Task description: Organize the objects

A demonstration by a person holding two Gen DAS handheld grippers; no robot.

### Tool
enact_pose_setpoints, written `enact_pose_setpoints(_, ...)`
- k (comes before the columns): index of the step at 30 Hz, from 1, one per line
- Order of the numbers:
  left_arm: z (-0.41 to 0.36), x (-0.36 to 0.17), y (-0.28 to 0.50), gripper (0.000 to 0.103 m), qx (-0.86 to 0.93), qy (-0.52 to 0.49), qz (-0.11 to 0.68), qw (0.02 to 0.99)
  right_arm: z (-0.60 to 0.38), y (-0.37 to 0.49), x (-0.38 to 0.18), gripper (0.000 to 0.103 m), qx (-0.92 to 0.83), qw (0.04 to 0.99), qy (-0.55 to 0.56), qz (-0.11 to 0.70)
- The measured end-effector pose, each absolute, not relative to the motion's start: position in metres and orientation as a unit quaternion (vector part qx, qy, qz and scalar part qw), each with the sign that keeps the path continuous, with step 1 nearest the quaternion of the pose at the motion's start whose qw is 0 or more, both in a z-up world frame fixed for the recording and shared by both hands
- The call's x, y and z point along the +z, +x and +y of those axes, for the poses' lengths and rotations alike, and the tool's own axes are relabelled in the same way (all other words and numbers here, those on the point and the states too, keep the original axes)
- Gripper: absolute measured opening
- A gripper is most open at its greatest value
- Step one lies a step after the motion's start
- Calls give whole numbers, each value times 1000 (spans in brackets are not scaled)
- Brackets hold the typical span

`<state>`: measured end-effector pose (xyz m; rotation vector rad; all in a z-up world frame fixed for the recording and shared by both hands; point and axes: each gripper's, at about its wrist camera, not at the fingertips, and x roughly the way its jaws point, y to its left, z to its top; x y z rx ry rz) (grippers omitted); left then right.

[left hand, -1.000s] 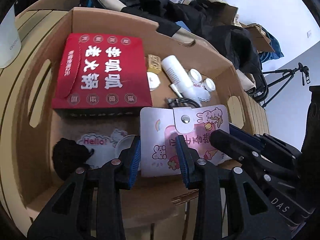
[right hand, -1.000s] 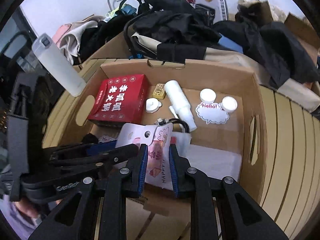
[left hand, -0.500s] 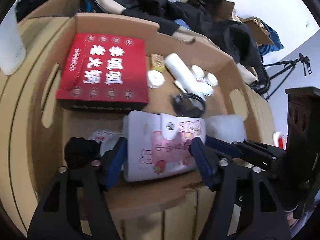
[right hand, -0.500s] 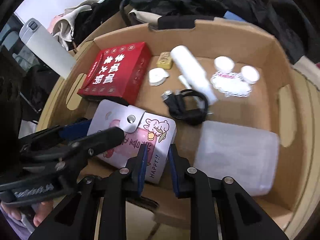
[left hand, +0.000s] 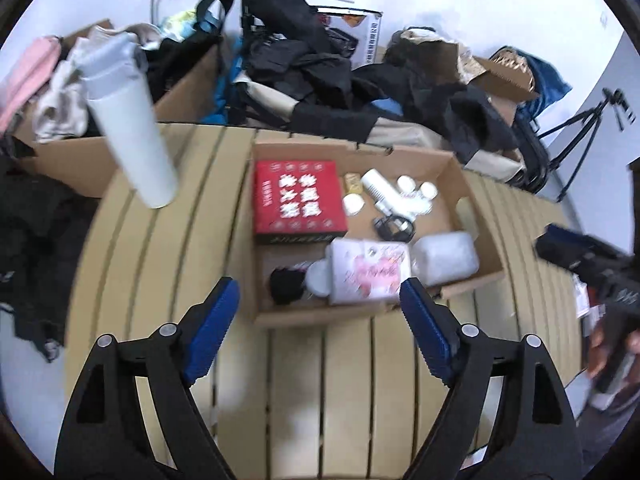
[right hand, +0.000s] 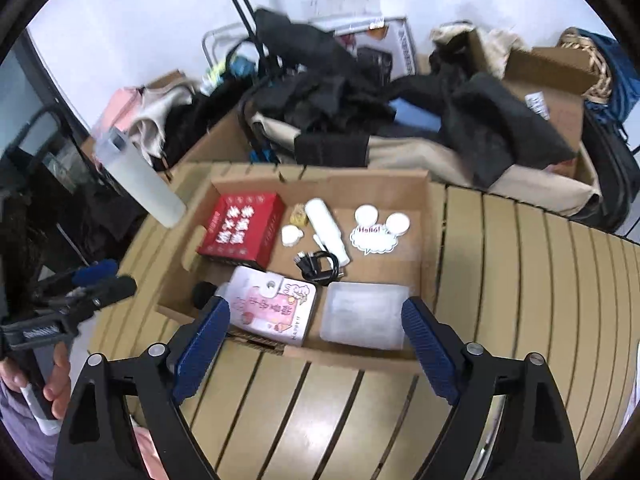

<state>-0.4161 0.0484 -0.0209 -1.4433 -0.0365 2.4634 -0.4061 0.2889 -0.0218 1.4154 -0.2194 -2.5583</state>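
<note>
Slatted counter [left hand: 352, 384] fills the view now: both grippers have let the pink wallet [right hand: 272, 310] go and lifted clear. Left gripper [left hand: 320, 332] and right gripper [right hand: 316, 344] are opening, fingers empty. Wallet lies in the box [right hand: 426, 208], near edge: placed.

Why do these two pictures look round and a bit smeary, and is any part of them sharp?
Both views come through a fisheye lens, hence the dark corners and the bowed table slats. Left view: motion blur smears the white bottle and the red box; the left tool stays crisp. Right view: somewhat sharper, with the black cable clear, though the bottle is soft. The light is even, without glare.
</note>
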Motion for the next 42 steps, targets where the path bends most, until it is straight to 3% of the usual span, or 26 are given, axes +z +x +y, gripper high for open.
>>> enact_pose_setpoints(4,48,-3,-382,101,869,-478,0,126,293,-372,-3,90,-875,94,471,-63)
enact_pose_setpoints(6,51,6,-363,103,883,-453,8,123,290,-358,1,91,-876,96,470,-53)
enact_pose_setpoints(10,53,28,-317,103,905,-411,24,109,284,-318,10,91,-881,95,462,-29)
enact_pose_setpoints(17,42,48,-215,103,924,-365,-15,115,273,-216,28,91,-905,108,411,-16)
enact_pose_setpoints(23,37,38,-115,103,943,-328,6,62,266,-117,20,91,-918,103,383,-18)
enact_pose_setpoints(28,28,12,-23,103,949,-311,-18,53,258,-27,-6,91,-933,78,342,-78)
enact_pose_setpoints(33,37,-1,5,103,942,-330,44,48,232,15,-21,91,-929,83,362,-3)
enact_pose_setpoints(42,30,5,22,103,947,-317,33,39,224,28,-7,91,-935,96,342,-12)
